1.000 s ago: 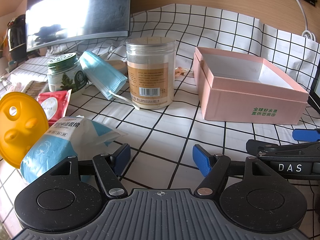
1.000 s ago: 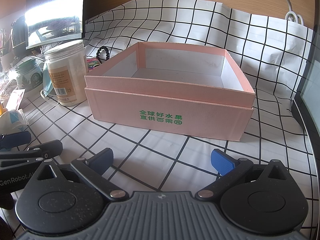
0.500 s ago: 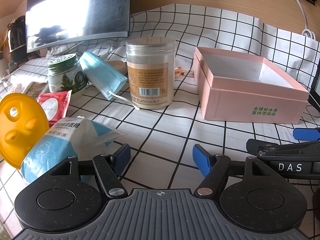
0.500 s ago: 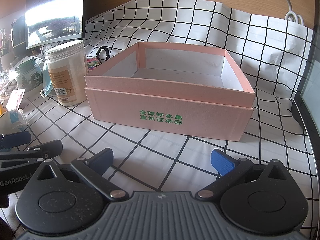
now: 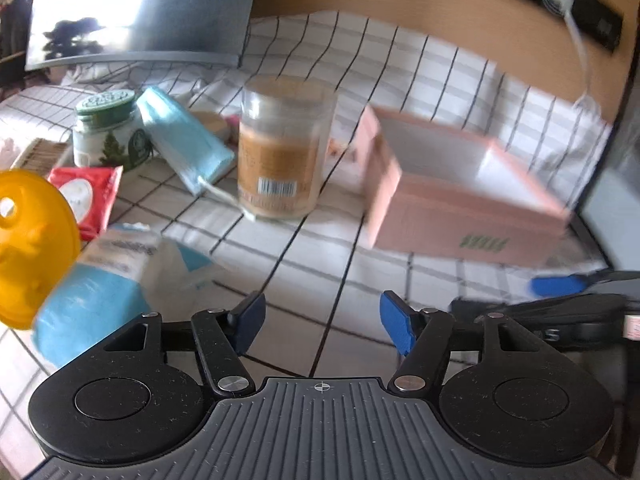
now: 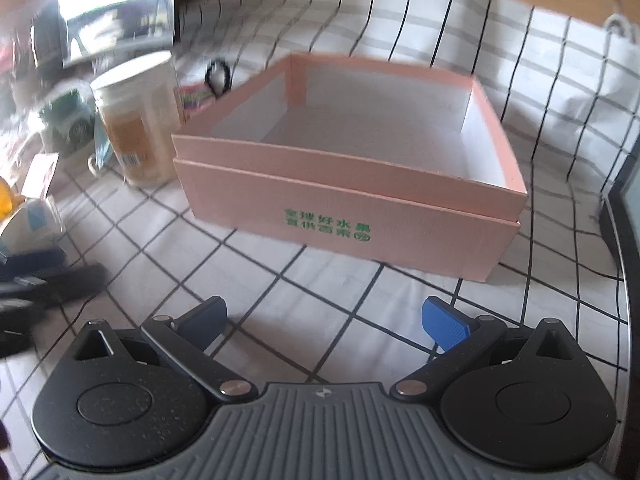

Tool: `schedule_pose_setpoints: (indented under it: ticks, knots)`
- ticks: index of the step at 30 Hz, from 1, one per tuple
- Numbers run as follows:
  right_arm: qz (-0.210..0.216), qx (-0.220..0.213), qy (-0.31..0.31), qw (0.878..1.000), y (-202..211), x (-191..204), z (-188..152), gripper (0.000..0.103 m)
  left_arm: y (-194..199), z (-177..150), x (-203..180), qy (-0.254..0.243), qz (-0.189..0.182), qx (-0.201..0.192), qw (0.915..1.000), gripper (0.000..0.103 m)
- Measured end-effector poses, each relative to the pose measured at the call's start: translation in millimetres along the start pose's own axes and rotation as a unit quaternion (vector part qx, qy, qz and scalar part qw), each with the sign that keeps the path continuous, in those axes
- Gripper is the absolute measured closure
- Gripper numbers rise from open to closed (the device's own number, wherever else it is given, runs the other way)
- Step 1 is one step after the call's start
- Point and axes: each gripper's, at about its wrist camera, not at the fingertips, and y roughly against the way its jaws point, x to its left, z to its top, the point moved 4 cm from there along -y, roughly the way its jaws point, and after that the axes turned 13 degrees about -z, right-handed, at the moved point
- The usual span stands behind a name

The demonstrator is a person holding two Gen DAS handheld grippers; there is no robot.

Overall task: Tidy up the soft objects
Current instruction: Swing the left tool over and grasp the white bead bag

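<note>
A pink open box [image 6: 348,184] sits on the checked cloth; it also shows in the left wrist view [image 5: 460,196]. Its inside looks bare. A blue-and-white soft pack [image 5: 104,280] lies at the left, just ahead of my left gripper [image 5: 322,318], which is open and empty. A blue face mask [image 5: 184,140] and a red packet [image 5: 88,196] lie further back left. My right gripper [image 6: 324,324] is open and empty, in front of the box.
A clear plastic jar [image 5: 280,148] stands mid-table, also seen in the right wrist view [image 6: 136,116]. A green-lidded jar [image 5: 106,128], a yellow plastic piece [image 5: 32,240] and a monitor [image 5: 140,12] are at the left. A black hair tie [image 6: 218,76] lies behind the box.
Both grippers have lifted and tilted, and the views are blurred by motion. The objects on the cloth have not moved. Both jaws stay open.
</note>
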Motion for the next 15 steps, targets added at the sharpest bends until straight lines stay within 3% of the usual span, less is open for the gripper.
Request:
schedule_pose_setpoints:
  ticks: [4, 7, 11, 15]
  knots:
    - [-0.005, 0.047, 0.009, 0.999, -2.9, 0.6, 6.6, 0.000, 55.3, 26.2, 11.4, -0.011, -0.027, -0.048, 0.9984, 0.034]
    - [-0.011, 0.074, 0.006, 0.997, -6.4, 3.5, 11.8, 0.000, 98.9, 48.2, 38.0, -0.013, -0.024, -0.087, 0.9958, 0.034]
    - [-0.023, 0.083, -0.008, 0.996, -6.4, 9.7, 12.1, 0.000, 143.6, 80.3, 111.7, -0.008, 0.039, -0.127, 0.9912, 0.034]
    - [-0.006, 0.095, 0.002, 0.995, -5.7, 23.2, 18.1, 0.000, 150.4, 108.2, 214.5, 0.025, 0.120, -0.094, 0.9879, 0.035]
